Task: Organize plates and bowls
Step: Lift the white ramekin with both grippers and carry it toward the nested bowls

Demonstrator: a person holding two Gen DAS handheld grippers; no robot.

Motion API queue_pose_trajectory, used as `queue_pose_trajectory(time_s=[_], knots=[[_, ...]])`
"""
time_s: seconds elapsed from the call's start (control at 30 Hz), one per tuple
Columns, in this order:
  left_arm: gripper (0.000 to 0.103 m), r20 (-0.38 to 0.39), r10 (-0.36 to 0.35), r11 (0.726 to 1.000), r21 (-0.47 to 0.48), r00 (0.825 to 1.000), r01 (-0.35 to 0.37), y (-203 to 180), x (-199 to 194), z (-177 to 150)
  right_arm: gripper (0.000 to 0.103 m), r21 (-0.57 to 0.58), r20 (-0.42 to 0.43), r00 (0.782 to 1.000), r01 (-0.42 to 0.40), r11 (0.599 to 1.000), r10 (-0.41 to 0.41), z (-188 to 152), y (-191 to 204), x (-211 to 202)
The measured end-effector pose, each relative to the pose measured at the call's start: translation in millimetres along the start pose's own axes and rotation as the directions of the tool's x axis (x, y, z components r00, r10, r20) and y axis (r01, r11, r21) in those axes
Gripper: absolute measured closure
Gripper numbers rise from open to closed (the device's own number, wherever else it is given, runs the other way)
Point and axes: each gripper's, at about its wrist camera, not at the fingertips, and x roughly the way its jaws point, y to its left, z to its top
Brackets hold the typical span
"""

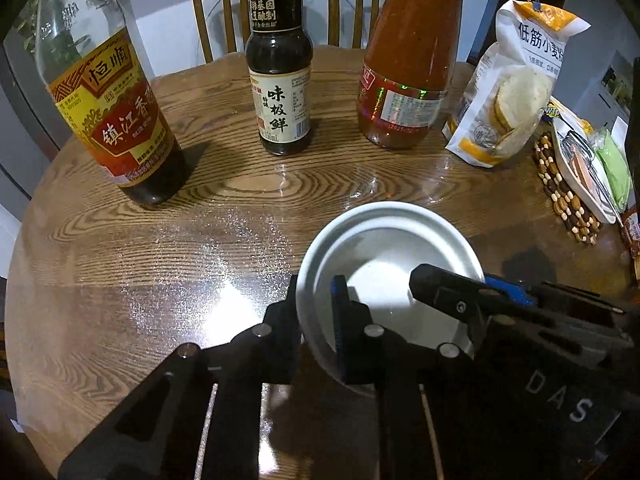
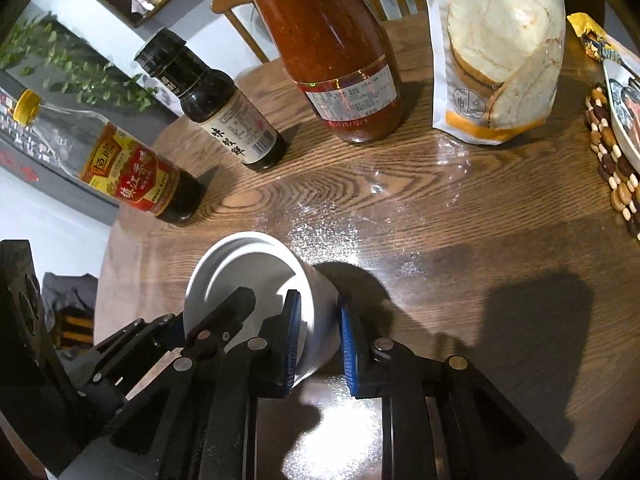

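Observation:
A white bowl (image 1: 384,248) stands on the round wooden table (image 1: 140,240). My left gripper (image 1: 316,320) is shut on its near-left rim, one finger outside, the blue-padded one inside. My right gripper (image 2: 320,332) straddles the bowl's (image 2: 240,264) right wall, blue pads on either side, shut on it. In the left wrist view the right gripper's fingers (image 1: 448,284) reach over the bowl's right rim. In the right wrist view the left gripper's fingers (image 2: 224,316) sit at the bowl's left rim.
Behind the bowl stand a vinegar bottle (image 1: 116,120), a dark soy bottle (image 1: 280,92), a red sauce bottle (image 1: 404,80) and a flour bag (image 1: 508,92). A plate with cutlery (image 1: 580,172) rests on a beaded trivet (image 1: 560,196) at the right. Chairs stand behind the table.

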Motion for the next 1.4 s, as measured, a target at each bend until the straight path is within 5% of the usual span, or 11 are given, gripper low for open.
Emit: queue_pose_trajectory(time_s=[0.57,1.4], knots=[[0.091,0.04,0.023,0.999,0.02,0.999,-0.024,3,-15,-5,0.087,-0.014,0.039,0.999,-0.013,1.0,0.013,-12,9,-17],[0.091,0.201,0.052,0.992,0.105,0.978,-0.075,-17,-89,-31,0.087,-0.004,0.155,0.986,-0.066,0.998,0.066,-56,14,-85]])
